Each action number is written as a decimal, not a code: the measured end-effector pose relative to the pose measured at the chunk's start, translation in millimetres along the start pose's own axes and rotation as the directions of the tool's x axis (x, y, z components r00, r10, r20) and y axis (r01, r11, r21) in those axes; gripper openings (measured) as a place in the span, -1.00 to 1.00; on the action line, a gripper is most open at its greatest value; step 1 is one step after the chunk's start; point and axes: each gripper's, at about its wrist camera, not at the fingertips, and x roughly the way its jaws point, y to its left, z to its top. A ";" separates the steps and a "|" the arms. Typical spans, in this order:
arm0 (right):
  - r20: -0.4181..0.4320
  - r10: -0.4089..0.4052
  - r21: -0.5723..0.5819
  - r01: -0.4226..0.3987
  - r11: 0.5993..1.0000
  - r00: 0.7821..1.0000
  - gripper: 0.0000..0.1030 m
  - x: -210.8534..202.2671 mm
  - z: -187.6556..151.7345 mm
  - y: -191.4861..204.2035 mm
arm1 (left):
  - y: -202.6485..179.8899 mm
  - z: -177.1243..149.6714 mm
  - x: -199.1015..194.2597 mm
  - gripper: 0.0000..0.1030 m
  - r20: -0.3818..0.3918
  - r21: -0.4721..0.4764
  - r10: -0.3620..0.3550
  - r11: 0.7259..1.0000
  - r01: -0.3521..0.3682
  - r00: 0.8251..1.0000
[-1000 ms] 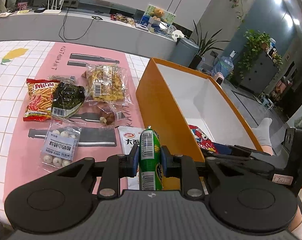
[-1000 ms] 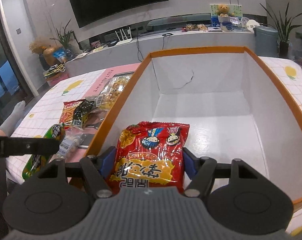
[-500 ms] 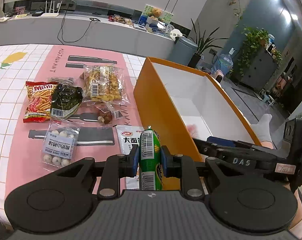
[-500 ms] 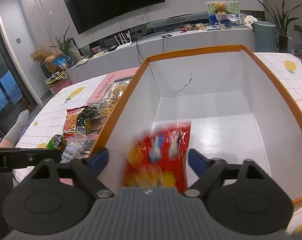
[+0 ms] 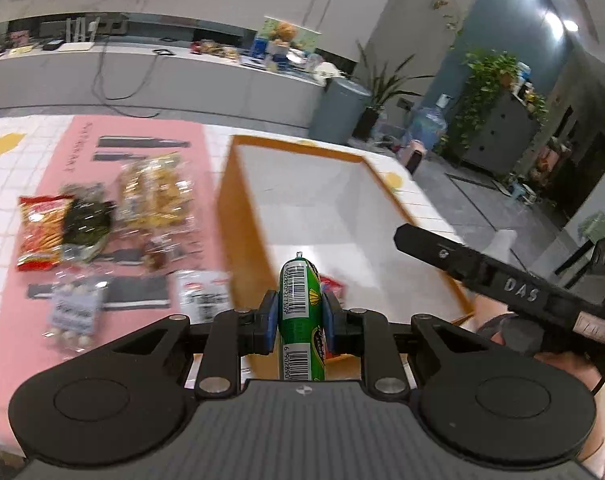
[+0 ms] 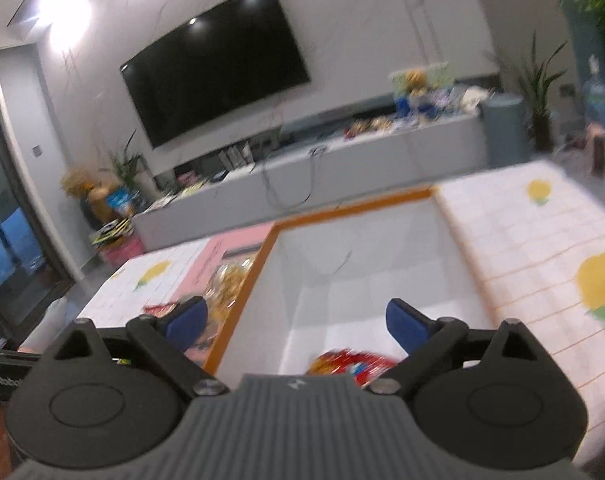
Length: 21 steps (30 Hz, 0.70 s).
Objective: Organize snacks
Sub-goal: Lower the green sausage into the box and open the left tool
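Note:
My left gripper [image 5: 299, 314] is shut on a green snack tube [image 5: 301, 320] with barcodes, held over the near corner of the orange box [image 5: 238, 248]. The box is white inside. A red snack bag [image 6: 352, 364] lies on its floor near the front; a sliver of that red snack bag [image 5: 334, 285] shows beside the tube in the left wrist view. My right gripper [image 6: 298, 322] hangs above the orange box [image 6: 242, 308], its jaws opening wide with nothing between them. The right gripper's black arm [image 5: 498, 276] reaches over the box's right rim.
On the pink mat [image 5: 82, 160] left of the box lie several snack packs: a red chips bag [image 5: 38, 232], a dark green pack [image 5: 86, 222], a yellow bag [image 5: 154, 192], a white-label pack [image 5: 204, 294] and a bag of white balls [image 5: 72, 312]. Checked tablecloth [image 6: 542, 248] lies right of the box.
The right gripper opened and let the red bag drop into the box, then rose and tilted up. The left gripper carried the green tube rightward over the box corner.

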 end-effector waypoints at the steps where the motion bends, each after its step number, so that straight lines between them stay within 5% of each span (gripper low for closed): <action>1: 0.018 -0.020 -0.006 0.020 1.000 1.000 0.84 -6.1 1.4 -2.1 | -6.8 2.5 2.0 -0.52 0.002 0.007 -0.003 1.000 0.003 1.000; 10: 0.139 -0.118 0.051 0.111 0.992 0.983 0.84 -40.5 11.1 -35.3 | -55.2 17.1 67.2 -0.52 -0.064 0.024 0.009 1.000 -0.007 0.998; 15: 0.133 -0.128 0.149 0.107 0.983 0.983 0.84 -39.7 11.9 -55.2 | -64.7 13.2 101.7 -0.52 -0.103 0.025 0.025 0.999 -0.023 0.994; 21: 0.137 -0.124 0.114 0.109 0.987 0.983 0.84 -34.1 15.0 -53.1 | -63.9 8.6 122.5 -0.52 -0.141 -0.032 0.005 0.999 -0.009 0.990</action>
